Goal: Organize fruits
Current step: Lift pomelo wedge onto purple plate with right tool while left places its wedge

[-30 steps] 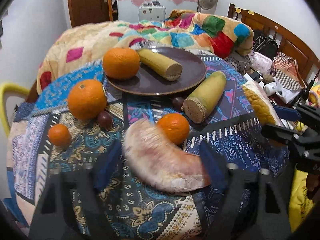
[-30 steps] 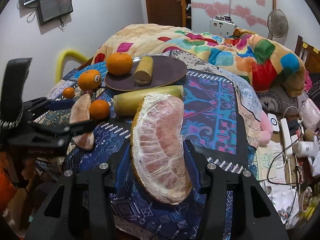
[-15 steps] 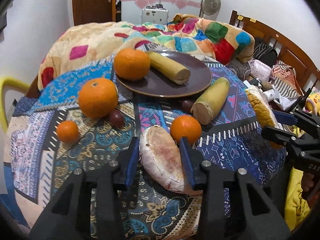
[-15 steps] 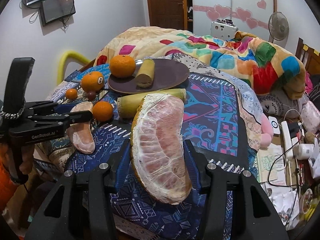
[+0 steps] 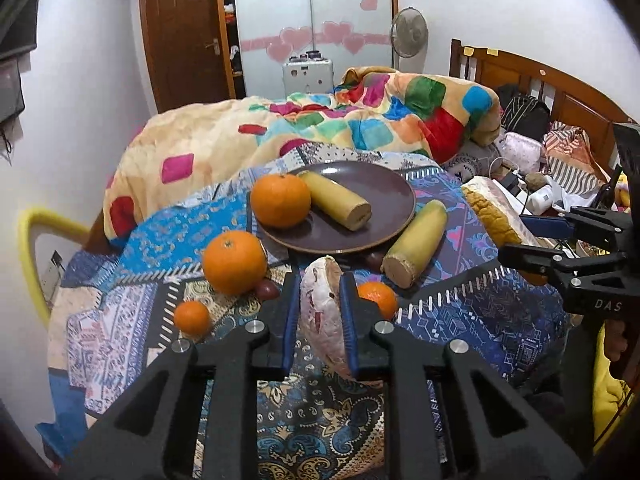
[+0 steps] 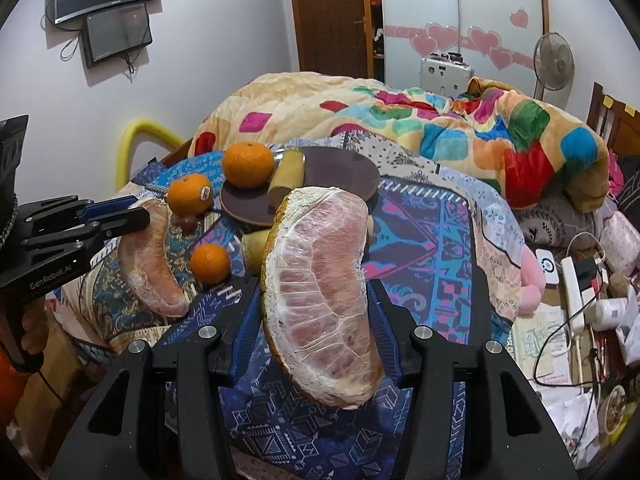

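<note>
My left gripper (image 5: 320, 300) is shut on a peeled pomelo wedge (image 5: 322, 316) and holds it above the patterned cloth; it also shows in the right wrist view (image 6: 150, 256). My right gripper (image 6: 316, 304) is shut on a larger pomelo wedge (image 6: 320, 292), seen edge-on in the left wrist view (image 5: 492, 216). A brown plate (image 5: 380, 196) holds an orange (image 5: 280, 200) and a yellow banana piece (image 5: 336, 200). Beside the plate lie another banana piece (image 5: 416, 244), a big orange (image 5: 234, 262), two small oranges (image 5: 192, 317) (image 5: 378, 298) and a dark round fruit (image 5: 267, 289).
The patterned cloth (image 5: 480, 320) covers the surface. A colourful quilt (image 5: 360, 128) is heaped behind the plate. A yellow chair back (image 5: 28, 248) stands at the left. Cables, bottles and clutter (image 6: 580, 288) lie to the right, by the wooden headboard (image 5: 560, 96).
My left gripper has closed on the smaller pomelo wedge and lifted it off the cloth. The right gripper has kept its wedge and barely moved.
</note>
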A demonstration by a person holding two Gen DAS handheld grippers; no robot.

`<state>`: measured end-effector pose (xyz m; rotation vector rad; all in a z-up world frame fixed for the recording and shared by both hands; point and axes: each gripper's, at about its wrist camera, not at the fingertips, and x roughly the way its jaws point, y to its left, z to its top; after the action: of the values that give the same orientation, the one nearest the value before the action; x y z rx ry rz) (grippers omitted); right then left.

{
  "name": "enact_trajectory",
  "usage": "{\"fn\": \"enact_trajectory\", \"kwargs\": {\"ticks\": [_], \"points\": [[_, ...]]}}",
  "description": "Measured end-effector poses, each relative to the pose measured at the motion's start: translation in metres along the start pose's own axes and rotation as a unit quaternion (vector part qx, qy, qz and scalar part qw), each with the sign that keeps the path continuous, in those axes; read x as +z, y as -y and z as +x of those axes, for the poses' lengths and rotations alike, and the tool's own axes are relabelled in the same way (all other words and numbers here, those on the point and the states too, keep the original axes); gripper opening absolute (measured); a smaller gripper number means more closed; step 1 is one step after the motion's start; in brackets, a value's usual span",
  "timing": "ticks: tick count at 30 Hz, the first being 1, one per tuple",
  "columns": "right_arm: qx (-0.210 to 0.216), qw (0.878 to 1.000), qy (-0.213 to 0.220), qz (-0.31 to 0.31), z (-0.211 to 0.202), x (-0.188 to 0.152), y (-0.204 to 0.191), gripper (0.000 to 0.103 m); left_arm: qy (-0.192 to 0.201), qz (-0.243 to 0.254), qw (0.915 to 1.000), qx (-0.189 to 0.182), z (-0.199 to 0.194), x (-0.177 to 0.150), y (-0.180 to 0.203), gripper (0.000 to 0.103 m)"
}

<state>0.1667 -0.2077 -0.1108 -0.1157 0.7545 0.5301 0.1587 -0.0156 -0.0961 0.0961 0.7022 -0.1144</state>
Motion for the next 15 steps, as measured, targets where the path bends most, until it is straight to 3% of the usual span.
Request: {"fn": "enact_trajectory", "kwargs": {"ticks": [15], "points": [[-0.004, 0.999, 0.032, 0.009, -0.001, 0.027, 0.006, 0.048, 0.041, 0.006, 0.9991, 0.011, -0.007, 0.034, -0.006, 0.018]]}}
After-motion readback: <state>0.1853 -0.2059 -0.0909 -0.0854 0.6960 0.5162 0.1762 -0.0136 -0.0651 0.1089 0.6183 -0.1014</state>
